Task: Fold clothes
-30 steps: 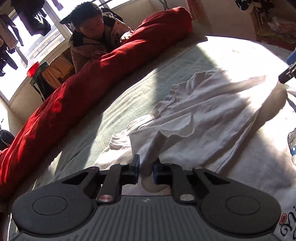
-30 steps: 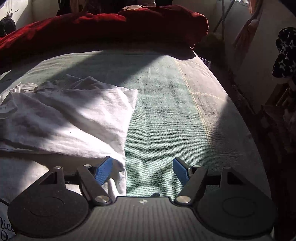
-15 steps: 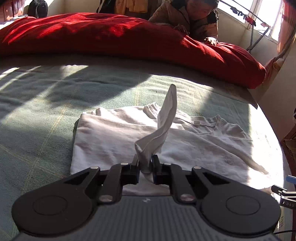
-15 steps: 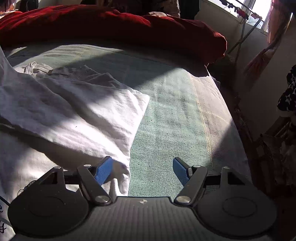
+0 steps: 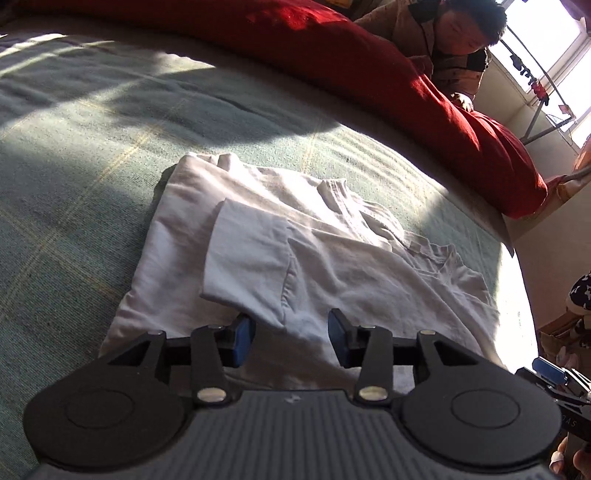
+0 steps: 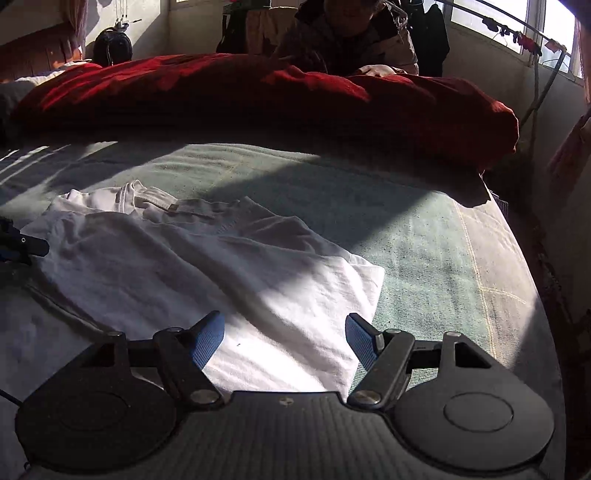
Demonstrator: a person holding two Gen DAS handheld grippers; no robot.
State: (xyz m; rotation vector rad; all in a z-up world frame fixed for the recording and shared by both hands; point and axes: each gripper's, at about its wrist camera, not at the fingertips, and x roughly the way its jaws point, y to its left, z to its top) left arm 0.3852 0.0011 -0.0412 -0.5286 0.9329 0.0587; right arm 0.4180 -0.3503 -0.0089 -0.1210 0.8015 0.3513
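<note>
A: Where do we have the white T-shirt at this point?

B: Flat on the green bedspread, near the side of the bed closest to us. We see 1 sleeve folded in across the body of the shirt, with its collar pointing toward the red duvet bunched along the far side.

A: And our left gripper?

B: Its jaws have just been opening. The 2 blue pads stand apart over the shirt's near edge, and the folded sleeve's lower corner lies between them, though neither pad presses on it. We are gripping nothing there.

A: What about our right gripper?

B: Spread wide as well, hovering above the sunlit right-hand part of the shirt. The cloth lies beneath the gap between the fingers; we cannot tell whether the tips touch it, and nothing is pinched.

A: Anything else in our views?

B: A person in a padded jacket leans on the duvet from the far side, with bright windows behind. In the right view the tip of our left gripper shows at the left edge.
</note>
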